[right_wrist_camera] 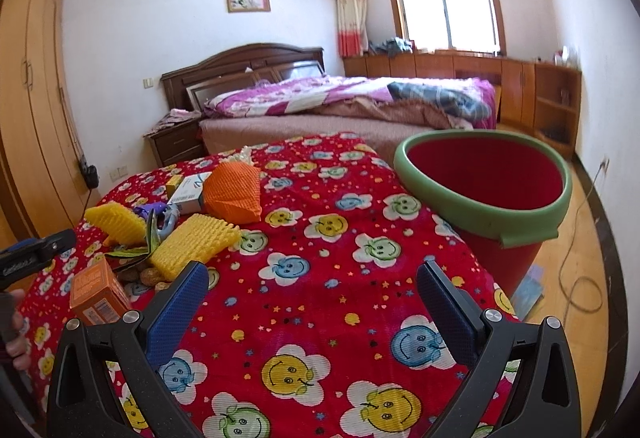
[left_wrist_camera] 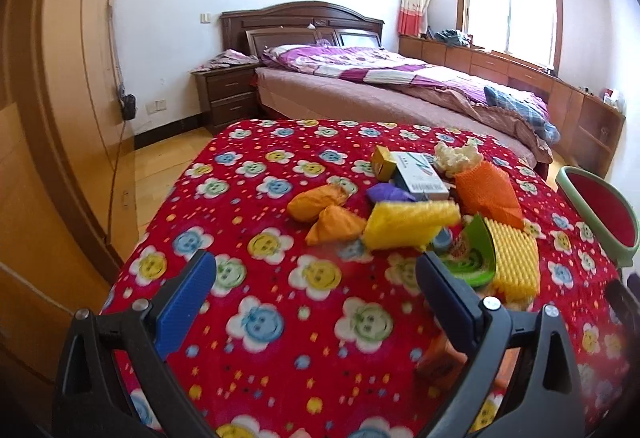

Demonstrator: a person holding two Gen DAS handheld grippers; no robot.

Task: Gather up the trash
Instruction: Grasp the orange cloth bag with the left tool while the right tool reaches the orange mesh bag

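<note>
A pile of trash lies on the red flowered cloth [left_wrist_camera: 280, 197]: orange packets [left_wrist_camera: 320, 213], yellow foam nets [left_wrist_camera: 408, 222], an orange foam net [left_wrist_camera: 488, 193], a white box [left_wrist_camera: 420, 173], a green wrapper [left_wrist_camera: 472, 258] and an orange carton [right_wrist_camera: 98, 294]. My left gripper [left_wrist_camera: 316, 278] is open and empty, just short of the pile. My right gripper [right_wrist_camera: 312, 290] is open and empty over bare cloth, with the pile to its left. A red bin with a green rim [right_wrist_camera: 488, 177] stands at the table's right edge; it also shows in the left wrist view [left_wrist_camera: 592, 205].
A bed [right_wrist_camera: 340, 109] stands behind the table, with a nightstand [left_wrist_camera: 228, 97] on its left. Wardrobe doors [left_wrist_camera: 60, 77] line the left wall. Low cabinets [right_wrist_camera: 520, 89] run under the window. A cable [right_wrist_camera: 576, 278] lies on the wooden floor at right.
</note>
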